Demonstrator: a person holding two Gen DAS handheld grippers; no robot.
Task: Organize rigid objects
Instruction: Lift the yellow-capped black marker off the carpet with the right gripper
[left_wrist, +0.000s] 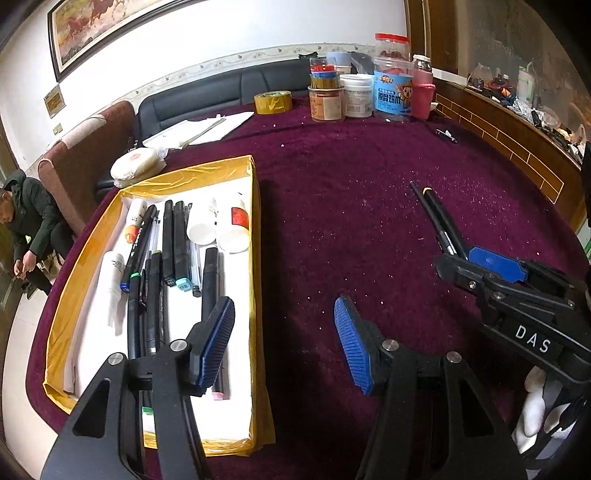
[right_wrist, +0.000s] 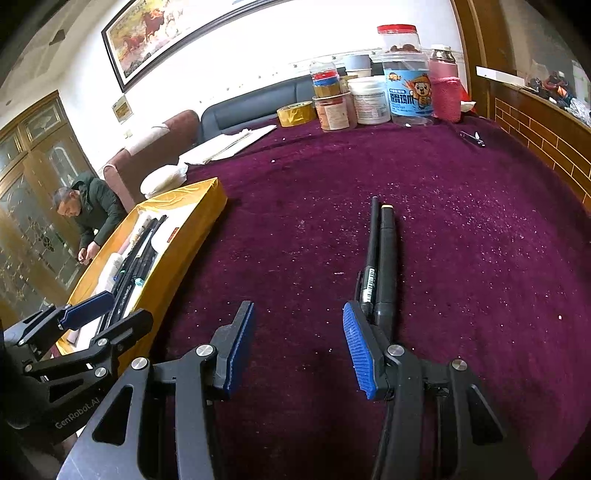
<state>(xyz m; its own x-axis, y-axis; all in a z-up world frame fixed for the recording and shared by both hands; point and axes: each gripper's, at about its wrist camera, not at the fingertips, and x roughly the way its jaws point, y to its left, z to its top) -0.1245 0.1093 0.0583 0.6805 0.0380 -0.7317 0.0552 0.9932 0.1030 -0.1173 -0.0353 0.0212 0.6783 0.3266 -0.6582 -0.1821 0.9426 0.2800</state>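
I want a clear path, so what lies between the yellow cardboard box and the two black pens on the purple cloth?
Only bare purple cloth lies between the yellow cardboard box and the two black pens; both views show it.

Hidden ends and cut-off parts

The right gripper's finger covers the near ends of two pens; jar labels stay unreadable.

Maroon cloth showing white specks; yellow tray lined white; black pens; blue ribbed pads; yellow tape roll sitting at twelve o'clock.
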